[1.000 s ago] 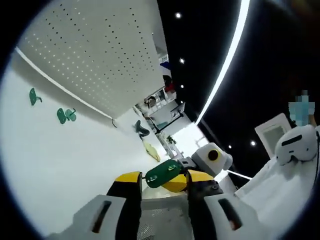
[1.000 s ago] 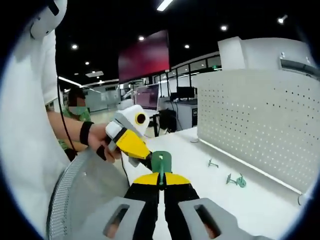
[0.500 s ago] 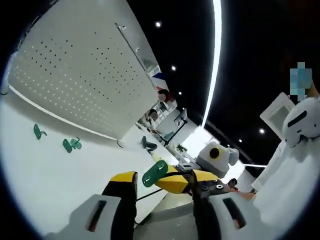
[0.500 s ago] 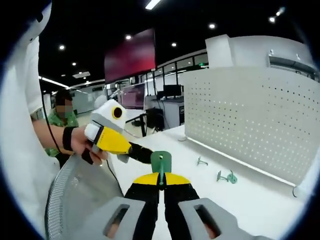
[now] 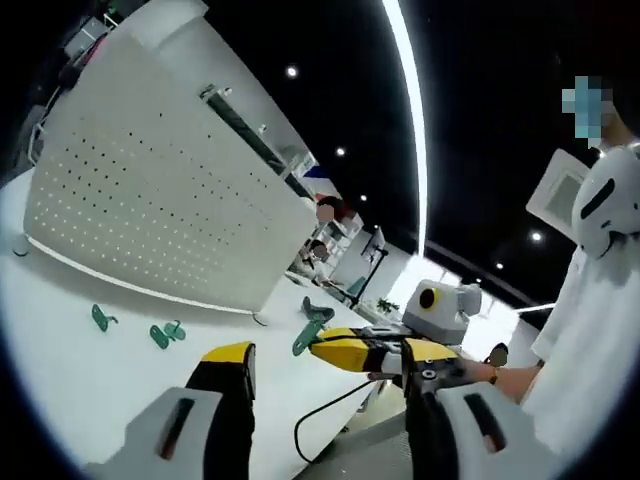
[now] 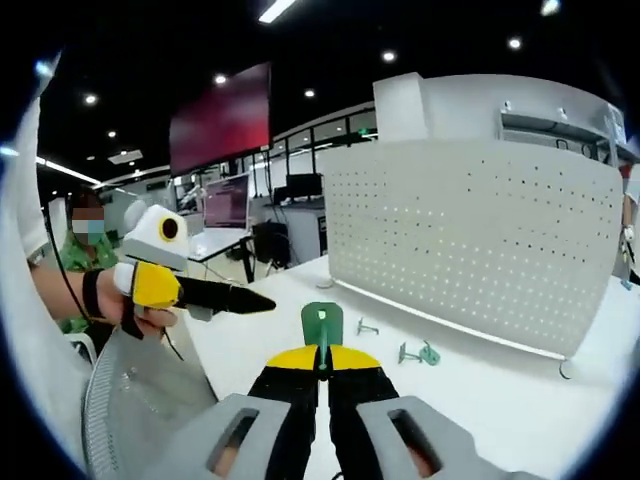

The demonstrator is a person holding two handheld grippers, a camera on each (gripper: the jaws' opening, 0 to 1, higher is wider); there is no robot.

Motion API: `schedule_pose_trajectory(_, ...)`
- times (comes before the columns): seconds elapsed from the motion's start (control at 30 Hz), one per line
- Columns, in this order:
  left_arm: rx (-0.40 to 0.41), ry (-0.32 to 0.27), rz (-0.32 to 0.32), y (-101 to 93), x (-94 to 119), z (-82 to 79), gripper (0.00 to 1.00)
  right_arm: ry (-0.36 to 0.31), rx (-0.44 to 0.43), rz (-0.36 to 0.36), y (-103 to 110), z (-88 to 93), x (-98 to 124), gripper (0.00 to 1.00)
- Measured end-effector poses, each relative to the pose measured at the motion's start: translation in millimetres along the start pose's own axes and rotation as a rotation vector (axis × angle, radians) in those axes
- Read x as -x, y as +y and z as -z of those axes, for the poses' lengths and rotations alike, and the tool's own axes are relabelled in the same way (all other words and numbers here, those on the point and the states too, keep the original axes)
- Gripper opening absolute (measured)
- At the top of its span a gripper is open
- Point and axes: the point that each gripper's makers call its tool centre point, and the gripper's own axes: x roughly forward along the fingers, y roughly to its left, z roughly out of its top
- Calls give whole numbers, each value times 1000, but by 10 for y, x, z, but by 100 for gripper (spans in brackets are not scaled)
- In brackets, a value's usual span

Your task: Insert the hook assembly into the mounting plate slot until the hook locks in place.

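My right gripper [image 6: 322, 358] is shut on a flat green plate [image 6: 322, 324] that stands upright out of its yellow-tipped jaws. In the left gripper view that right gripper [image 5: 352, 352] enters from the right, the green plate [image 5: 308, 338] at its tip. My left gripper [image 5: 322, 372] is open, jaws wide apart with nothing between them. A hand holds the left gripper [image 6: 190, 293] up at the left, clear of the plate. Small green hooks [image 6: 366, 327] [image 6: 418, 352] lie on the white table before the pegboard [image 6: 470, 240]. The green hooks [image 5: 100, 318] [image 5: 165, 333] lie apart.
The white pegboard [image 5: 150, 210] stands upright along the back of the white table [image 6: 480, 420]. Another green piece [image 5: 318, 312] lies near the pegboard's end. A black cable [image 5: 320, 430] loops over the table edge. A grey mesh chair back [image 6: 130, 400] is low at the left.
The left gripper has drawn back from the green plate, leaving a gap between them. Both views have swung, bringing more of the pegboard in. The right gripper still holds the plate.
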Motion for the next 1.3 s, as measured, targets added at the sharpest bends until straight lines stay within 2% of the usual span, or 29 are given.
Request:
schedule_pose_trajectory(0.1,-20,-76,-26,20,35,-160,69,-10,-15,30,-60,-39,-13,1)
schedule_pose_trajectory(0.27,-84,-73,-65,23,98,-242,75,-28,-40,70,-173,-136,-47,1)
schedule_pose_trajectory(0.43,-197,-74,-121,55,182,-321,77,-45,-39,109,-280,-261,-73,1)
schedule_pose_trajectory(0.6,-246,-54,-161,109,235,-299,82,-46,-40,145,-384,-329,-90,1)
schedule_pose_trajectory(0.8,-260,-35,-167,140,286,-216,83,-47,-70,198,-548,-376,-89,1)
schedule_pose_trajectory(0.83,-285,-8,-174,157,295,-182,83,-47,-79,198,-565,-383,-95,1)
schedule_pose_trajectory(1.0,-297,6,-159,175,282,-153,85,-37,-78,251,-735,-429,-93,1)
schedule_pose_trajectory(1.3,-321,26,-137,213,207,-148,87,-67,-68,338,-1073,-668,-53,1)
